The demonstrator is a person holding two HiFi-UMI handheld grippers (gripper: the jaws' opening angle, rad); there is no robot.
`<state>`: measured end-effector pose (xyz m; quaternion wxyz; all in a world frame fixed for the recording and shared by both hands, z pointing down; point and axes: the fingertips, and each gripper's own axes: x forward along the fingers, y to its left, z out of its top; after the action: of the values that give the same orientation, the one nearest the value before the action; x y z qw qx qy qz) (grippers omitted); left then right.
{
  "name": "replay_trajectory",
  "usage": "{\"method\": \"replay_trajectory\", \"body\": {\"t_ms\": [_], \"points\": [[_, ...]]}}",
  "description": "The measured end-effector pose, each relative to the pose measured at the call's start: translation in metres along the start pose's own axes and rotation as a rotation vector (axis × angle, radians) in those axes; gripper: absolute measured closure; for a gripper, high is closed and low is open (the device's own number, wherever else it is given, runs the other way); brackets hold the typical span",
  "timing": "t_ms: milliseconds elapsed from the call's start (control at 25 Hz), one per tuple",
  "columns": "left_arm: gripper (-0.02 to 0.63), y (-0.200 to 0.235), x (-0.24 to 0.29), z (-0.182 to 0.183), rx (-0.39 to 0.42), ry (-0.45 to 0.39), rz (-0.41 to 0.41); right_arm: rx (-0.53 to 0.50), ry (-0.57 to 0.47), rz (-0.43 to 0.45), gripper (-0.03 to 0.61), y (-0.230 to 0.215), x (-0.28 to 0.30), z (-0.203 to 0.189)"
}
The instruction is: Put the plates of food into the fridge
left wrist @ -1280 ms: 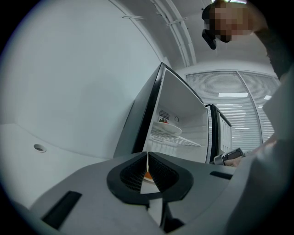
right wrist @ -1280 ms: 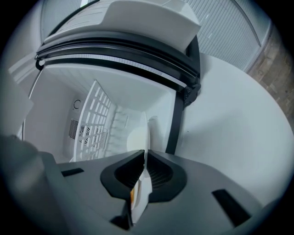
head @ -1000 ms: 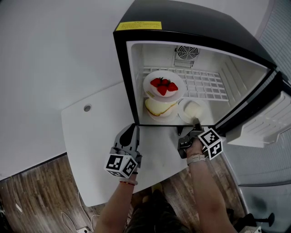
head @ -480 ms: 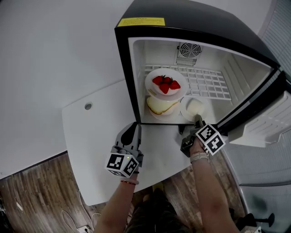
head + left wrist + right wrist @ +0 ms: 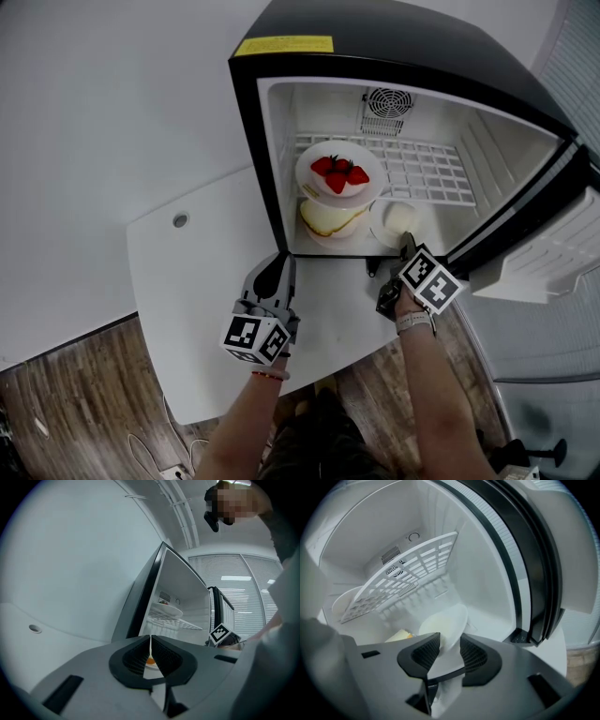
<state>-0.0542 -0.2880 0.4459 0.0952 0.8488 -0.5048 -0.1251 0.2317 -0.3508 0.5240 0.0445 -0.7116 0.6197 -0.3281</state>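
Note:
A black mini fridge (image 5: 281, 141) stands open on the white table (image 5: 197, 281). A plate of strawberries (image 5: 338, 174) rests on its wire shelf, and under it sits a plate with a yellow-and-white piece of food (image 5: 328, 221). On the fridge floor to the right lies a small plate of pale food (image 5: 396, 220). My right gripper (image 5: 406, 251) is at that plate's near rim. In the right gripper view its jaws (image 5: 449, 644) are opening, with the plate rim (image 5: 445, 620) between them and a gap at each pad. My left gripper (image 5: 273, 274) hovers over the table before the fridge, shut and empty (image 5: 151, 641).
The fridge door (image 5: 553, 244) swings open to the right, next to my right arm. The wire shelf (image 5: 427, 173) is bare on its right half. A small round hole (image 5: 180, 220) marks the table at the left. Wooden floor (image 5: 75, 403) lies below the table edge.
The right gripper's jaws have parted from the small plate's rim, and the plate now rests on the fridge floor. The left gripper has barely moved.

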Motion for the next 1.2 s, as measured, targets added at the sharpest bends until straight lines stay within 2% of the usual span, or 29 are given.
{"method": "replay_trajectory", "body": {"t_ms": [200,560,960,1200], "points": [[0.598,0.0,0.003,-0.003,0.0,0.004,-0.002,-0.104,-0.013,-0.025,0.443,-0.004,0.001,0.005],[0.598,0.015,0.002,-0.002,0.002,0.001,0.036,-0.161,-0.028,-0.038,0.382,-0.012,-0.001,0.004],[0.598,0.016,-0.002,0.001,0.004,0.003,0.042,-0.362,-0.091,0.068,0.382,0.023,-0.021,0.011],[0.598,0.01,-0.008,0.006,0.008,0.009,0.029,-0.432,-0.086,0.138,0.383,0.047,-0.046,0.002]]}}
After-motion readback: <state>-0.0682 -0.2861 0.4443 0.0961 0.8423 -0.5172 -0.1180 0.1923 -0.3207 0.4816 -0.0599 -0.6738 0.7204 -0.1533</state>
